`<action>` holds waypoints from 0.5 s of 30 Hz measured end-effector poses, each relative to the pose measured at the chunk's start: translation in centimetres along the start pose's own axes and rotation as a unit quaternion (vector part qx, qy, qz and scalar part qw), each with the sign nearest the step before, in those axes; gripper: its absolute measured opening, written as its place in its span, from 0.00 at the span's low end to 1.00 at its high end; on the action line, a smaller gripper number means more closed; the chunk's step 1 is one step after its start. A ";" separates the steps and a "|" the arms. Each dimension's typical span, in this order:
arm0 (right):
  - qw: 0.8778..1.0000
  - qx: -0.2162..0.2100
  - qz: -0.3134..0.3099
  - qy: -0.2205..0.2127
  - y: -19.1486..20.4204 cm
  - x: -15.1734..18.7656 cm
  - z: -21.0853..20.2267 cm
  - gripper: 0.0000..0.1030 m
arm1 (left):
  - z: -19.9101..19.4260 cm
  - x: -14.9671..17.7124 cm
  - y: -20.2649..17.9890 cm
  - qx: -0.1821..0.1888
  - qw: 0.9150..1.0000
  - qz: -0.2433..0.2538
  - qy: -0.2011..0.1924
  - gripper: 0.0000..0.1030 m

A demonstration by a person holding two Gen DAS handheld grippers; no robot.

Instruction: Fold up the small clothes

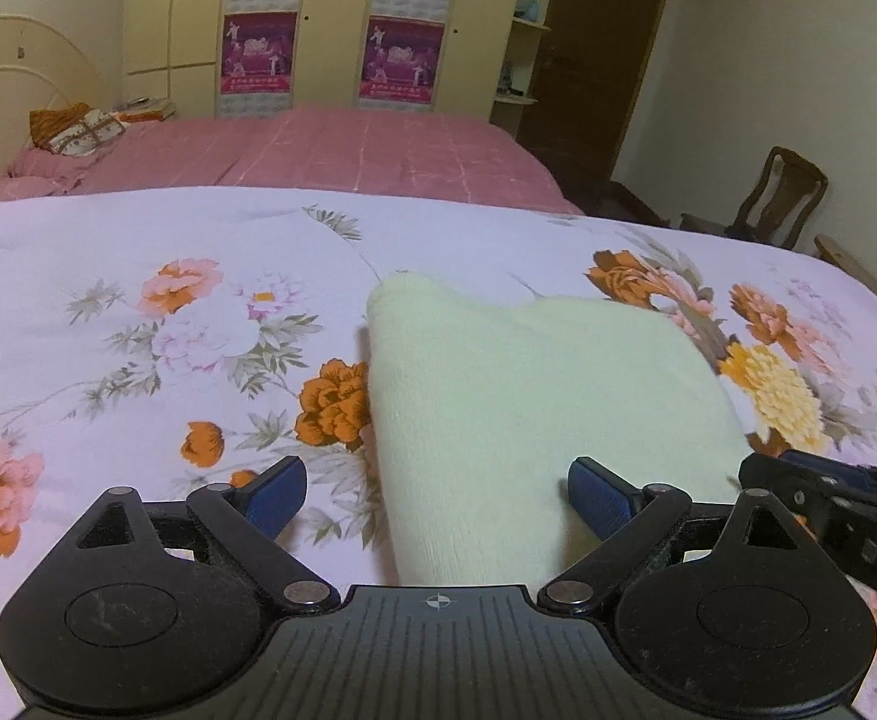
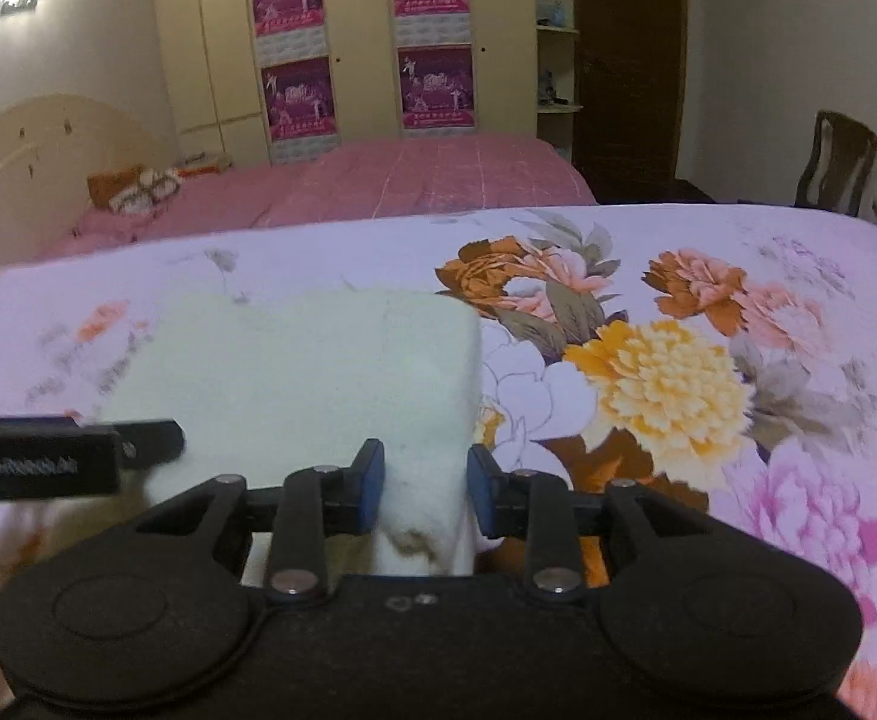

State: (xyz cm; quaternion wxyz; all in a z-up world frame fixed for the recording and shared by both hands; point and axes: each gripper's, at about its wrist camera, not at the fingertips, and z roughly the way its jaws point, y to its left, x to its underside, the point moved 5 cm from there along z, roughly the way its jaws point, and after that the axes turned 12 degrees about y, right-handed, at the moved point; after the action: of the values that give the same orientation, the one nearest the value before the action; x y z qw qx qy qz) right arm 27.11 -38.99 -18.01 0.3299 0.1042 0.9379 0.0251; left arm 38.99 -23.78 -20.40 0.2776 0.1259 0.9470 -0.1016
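A pale cream small garment (image 1: 534, 396) lies folded on the floral bedspread (image 1: 138, 312). My left gripper (image 1: 438, 498) is open wide just above its near left part; the left fingertip is over the bedspread and the right fingertip over the cloth. In the right wrist view the garment (image 2: 318, 372) reaches back between the blue pads of my right gripper (image 2: 426, 480). Those jaws stand a little apart around the near right corner, and the pads do not squeeze it. A brownish mark (image 2: 414, 543) shows on that corner. Each gripper's side shows at the edge of the other's view.
The floral bedspread (image 2: 708, 372) stretches wide to both sides. Behind it is a pink bed (image 1: 348, 150) with pillows (image 1: 75, 126) by a cream headboard. A wardrobe with purple posters (image 1: 330, 18), a dark door (image 1: 600, 54) and a wooden chair (image 1: 780, 198) stand further back.
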 end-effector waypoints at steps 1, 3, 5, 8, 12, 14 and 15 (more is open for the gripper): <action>1.000 -0.008 -0.001 -0.003 0.3 0.2 -0.7 0.28 | -0.5 0.3 0.0 0.004 1.000 0.000 -0.001 0.91; 1.000 -0.013 -0.010 -0.011 1.2 1.0 -2.0 0.28 | -1.2 1.3 0.1 0.008 1.000 0.001 -0.002 0.91; 0.999 -0.016 -0.025 -0.020 2.0 1.8 -3.2 0.27 | -1.5 2.5 0.1 0.012 1.000 0.001 0.005 0.91; 0.999 -0.016 -0.033 -0.009 2.7 3.6 -3.5 0.27 | -0.7 4.2 0.1 0.015 0.999 0.004 0.029 0.91; 0.999 0.021 -0.024 0.040 2.0 6.2 -1.2 0.23 | 0.0 5.4 -0.2 0.009 0.999 0.010 0.037 0.91; 0.998 0.045 -0.027 0.039 1.5 6.2 -1.2 0.25 | -0.3 5.6 -0.5 0.011 0.999 0.016 0.044 0.91; 0.998 0.041 -0.015 0.043 1.1 6.1 -1.4 0.24 | -0.7 5.9 -0.6 0.015 0.999 0.017 0.048 0.91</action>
State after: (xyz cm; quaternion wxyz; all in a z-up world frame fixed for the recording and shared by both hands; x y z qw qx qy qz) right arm 21.78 -36.61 -20.56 0.2851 0.1021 0.9529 -0.0144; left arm 33.69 -23.15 -23.01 0.2318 0.1507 0.9553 -0.1049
